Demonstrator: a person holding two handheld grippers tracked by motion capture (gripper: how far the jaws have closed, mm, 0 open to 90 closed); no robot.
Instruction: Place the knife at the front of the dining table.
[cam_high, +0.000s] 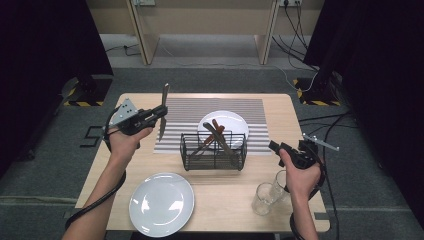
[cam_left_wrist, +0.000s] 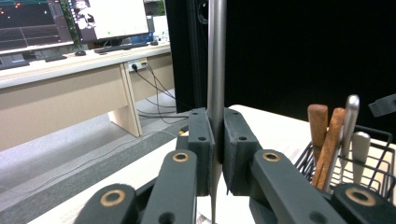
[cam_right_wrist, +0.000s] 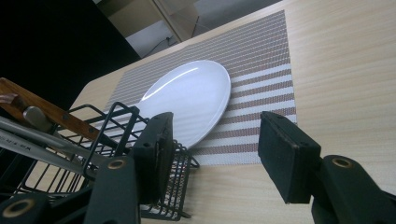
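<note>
Steel, slim and upright, is what my left gripper (cam_high: 159, 114) holds: its black jaws are clamped on a table knife (cam_high: 163, 111) partway along its length, one end rising above the pads and the other hanging below them, as my left gripper view confirms with the metal shaft (cam_left_wrist: 216, 70) pinched between the two pads. I hold this gripper raised over the far left part of the wooden table (cam_high: 280, 107), at the left edge of the striped placemat (cam_high: 250, 106). My right gripper (cam_high: 276, 148) sits low at the right side of the table, jaws parted with nothing between them; its own view shows the pads well apart over bare wood and the mat's near edge. Between the two grippers stands a black wire basket (cam_high: 214, 151) holding several pieces of cutlery, some with wooden handles (cam_high: 217, 131), leaning to the far side. A white plate (cam_high: 234, 120) lies on the placemat just beyond the basket. A second white plate (cam_high: 161, 203) rests near me, left of centre. Two clear glasses (cam_high: 263, 198) stand at the near right, just beside my right hand (cam_high: 301, 176).
</note>
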